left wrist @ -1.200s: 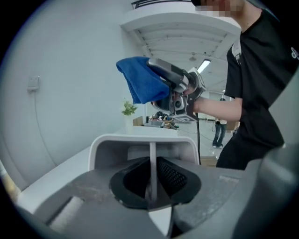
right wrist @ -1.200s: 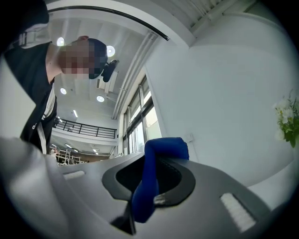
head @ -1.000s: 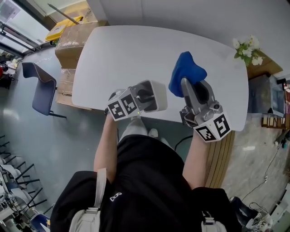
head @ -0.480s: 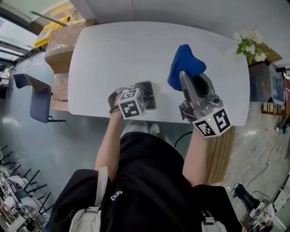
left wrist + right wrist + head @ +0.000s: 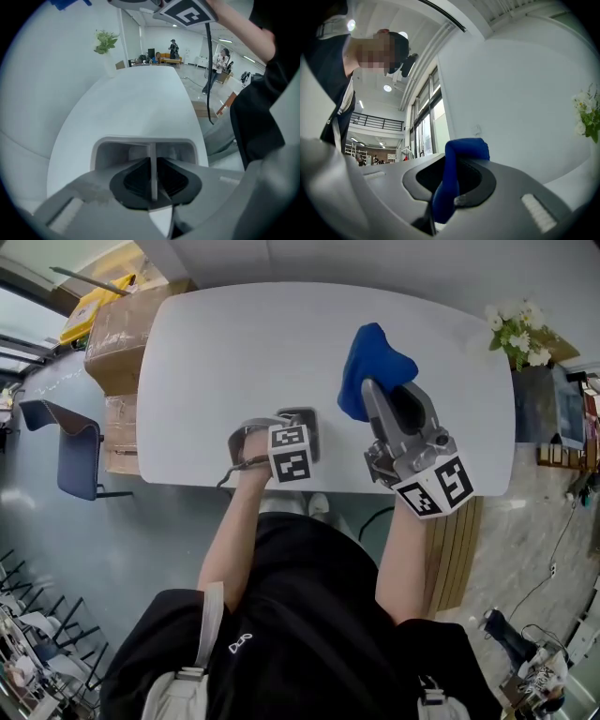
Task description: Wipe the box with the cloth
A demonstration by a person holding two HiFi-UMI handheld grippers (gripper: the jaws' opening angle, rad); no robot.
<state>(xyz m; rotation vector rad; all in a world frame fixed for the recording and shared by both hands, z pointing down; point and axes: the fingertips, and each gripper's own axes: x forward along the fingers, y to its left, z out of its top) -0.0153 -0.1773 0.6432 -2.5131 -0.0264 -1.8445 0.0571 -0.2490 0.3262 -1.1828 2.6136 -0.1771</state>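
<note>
A small light-grey open box (image 5: pixel 305 420) sits low at the front edge of the white table (image 5: pixel 234 352). My left gripper (image 5: pixel 293 433) points steeply down onto it. In the left gripper view the jaws are shut on a thin upright wall of the box (image 5: pixel 140 149), with the left gripper (image 5: pixel 152 180) clamped at the box's near side. A blue cloth (image 5: pixel 370 364) hangs bunched over the table to the right of the box. My right gripper (image 5: pixel 379 395) is shut on it. The cloth (image 5: pixel 457 164) stands up between the right gripper (image 5: pixel 445 192) jaws.
White flowers (image 5: pixel 516 329) stand at the table's far right corner and show as a plant (image 5: pixel 105 41) in the left gripper view. Cardboard boxes (image 5: pixel 117 334) and a blue chair (image 5: pixel 70 446) are left of the table. Wooden slats (image 5: pixel 455 549) lie by the person's right side.
The left gripper has sunk with the box toward the table's front edge and tipped to point downward. The right gripper with the cloth has drifted slightly left.
</note>
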